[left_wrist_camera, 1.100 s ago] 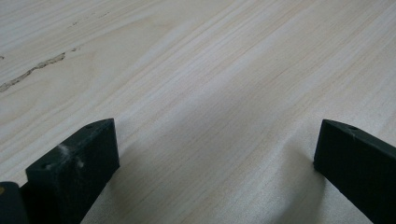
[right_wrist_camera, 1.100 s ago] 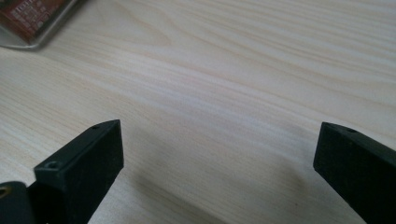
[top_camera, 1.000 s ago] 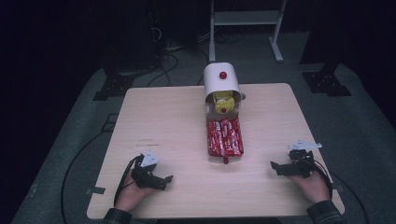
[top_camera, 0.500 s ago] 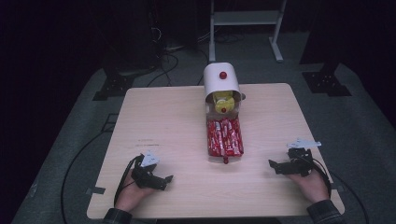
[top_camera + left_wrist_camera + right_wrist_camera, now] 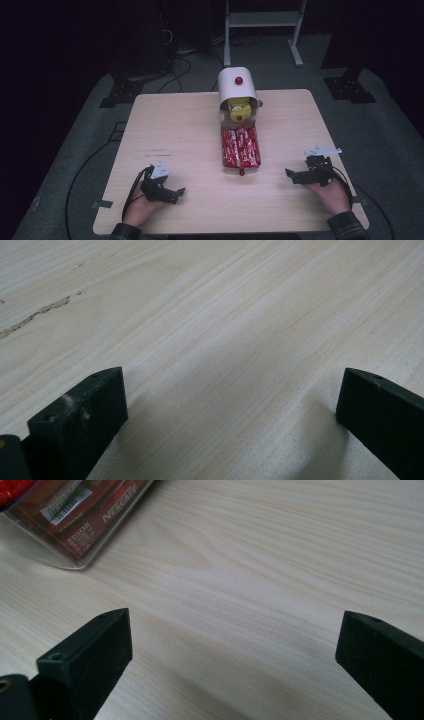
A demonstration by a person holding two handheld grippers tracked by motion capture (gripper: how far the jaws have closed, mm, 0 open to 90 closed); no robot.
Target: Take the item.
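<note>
On the pale wooden counter (image 5: 190, 130), seen from the high view, a clear plastic tray of red sachets (image 5: 241, 146) lies at the middle, its far end touching a white cylindrical canister with a red knob (image 5: 237, 89) that lies near the far edge. The left gripper (image 5: 174, 192) rests near the front left corner, and the right gripper (image 5: 291, 175) near the front right edge; bare wood lies between each and the tray.

In the left gripper view, the black jaws stand wide apart over bare grain, holding nothing.

In the right gripper view, the jaws are likewise spread wide and hold nothing, with the tray's corner (image 5: 70, 527) at upper left and open wood elsewhere.
</note>
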